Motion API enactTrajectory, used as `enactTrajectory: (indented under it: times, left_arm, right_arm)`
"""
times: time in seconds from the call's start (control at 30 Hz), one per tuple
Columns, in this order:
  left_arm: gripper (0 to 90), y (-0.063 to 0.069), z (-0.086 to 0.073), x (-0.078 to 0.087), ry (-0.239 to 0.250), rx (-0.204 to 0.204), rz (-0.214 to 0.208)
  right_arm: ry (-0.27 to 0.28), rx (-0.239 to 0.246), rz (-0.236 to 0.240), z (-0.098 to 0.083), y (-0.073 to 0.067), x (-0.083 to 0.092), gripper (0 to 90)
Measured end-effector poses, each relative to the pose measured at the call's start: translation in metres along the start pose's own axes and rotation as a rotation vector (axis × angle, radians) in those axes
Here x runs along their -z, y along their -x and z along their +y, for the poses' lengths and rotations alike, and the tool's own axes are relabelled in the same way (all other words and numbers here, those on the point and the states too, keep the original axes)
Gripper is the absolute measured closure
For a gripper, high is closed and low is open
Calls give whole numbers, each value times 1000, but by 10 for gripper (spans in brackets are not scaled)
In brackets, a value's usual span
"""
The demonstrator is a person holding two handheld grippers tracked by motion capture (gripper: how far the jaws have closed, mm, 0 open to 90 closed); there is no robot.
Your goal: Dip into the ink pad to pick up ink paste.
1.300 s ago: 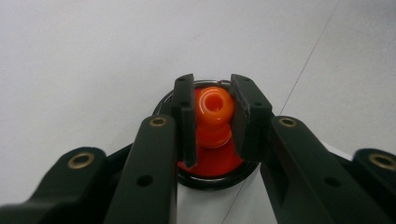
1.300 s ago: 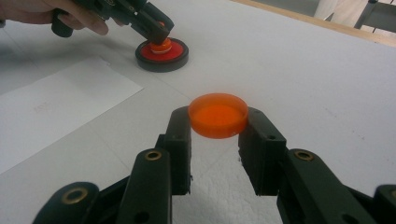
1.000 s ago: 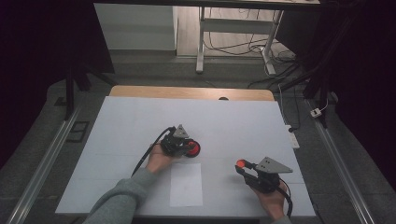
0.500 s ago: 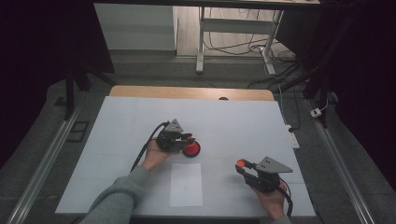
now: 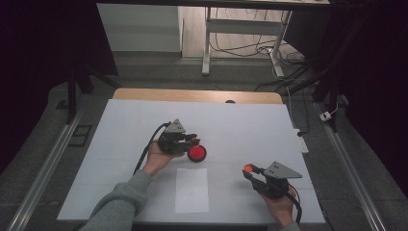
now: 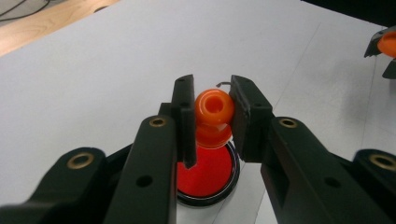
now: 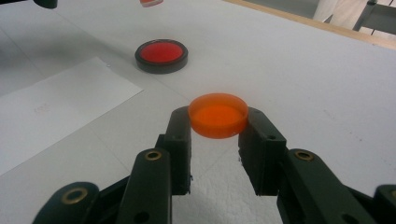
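Note:
My left gripper (image 6: pixel 212 116) is shut on a small orange stamp (image 6: pixel 214 107) with a round knob, and holds it just above a round black ink pad with a red face (image 6: pixel 205 175). In the high view that gripper (image 5: pixel 191 140) hovers mid-table beside the ink pad (image 5: pixel 197 153). My right gripper (image 7: pixel 215 123) is shut on a flat orange lid (image 7: pixel 218 114), held level over the table. From above it (image 5: pixel 248 169) sits at the front right, with the lid (image 5: pixel 248 168) at its tips. The ink pad (image 7: pixel 161 53) lies farther off in the right gripper view.
A white sheet of paper (image 5: pixel 191 190) lies near the front edge between the two hands, also seen as paper (image 7: pixel 51 116) left of the right gripper. The white table top (image 5: pixel 250 125) ends at a wooden strip (image 5: pixel 192 95) at the back.
My left hand has risen a little, lifting the stamp up off the ink pad. The right hand and lid have stayed put.

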State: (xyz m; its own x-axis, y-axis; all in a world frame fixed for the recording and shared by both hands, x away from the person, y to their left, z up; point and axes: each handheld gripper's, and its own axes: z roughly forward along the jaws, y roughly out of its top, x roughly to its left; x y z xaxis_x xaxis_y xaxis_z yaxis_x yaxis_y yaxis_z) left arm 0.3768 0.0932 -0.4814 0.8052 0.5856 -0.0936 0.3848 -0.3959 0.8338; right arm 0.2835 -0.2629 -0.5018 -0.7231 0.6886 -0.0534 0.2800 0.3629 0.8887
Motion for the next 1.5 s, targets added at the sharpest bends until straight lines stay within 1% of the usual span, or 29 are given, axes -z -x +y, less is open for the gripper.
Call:
enactTrajectory:
  times: [0.17,0.53,0.7,1.03,1.33,1.5]
  left_arm:
    - [721,-1,-2,-5,-27,4,2]
    - [721,-2,-9,-19,-87,-8,10]
    - [720,-2,-12,-24,-100,-4,12]
    - [721,-1,-17,-34,-134,-13,8]
    - [721,0,-18,-38,-155,-29,23]
    - [722,0,-19,-38,-154,-26,20]
  right_arm:
    - [0,-1,-1,0,0,0,644]
    - [-3,1,1,0,0,0,643]
    - [-3,1,1,0,0,-1,643]
    - [-3,3,1,-1,0,-1,643]
    - [-4,1,1,-1,0,-1,643]
    - [-4,0,2,-1,0,-1,643]
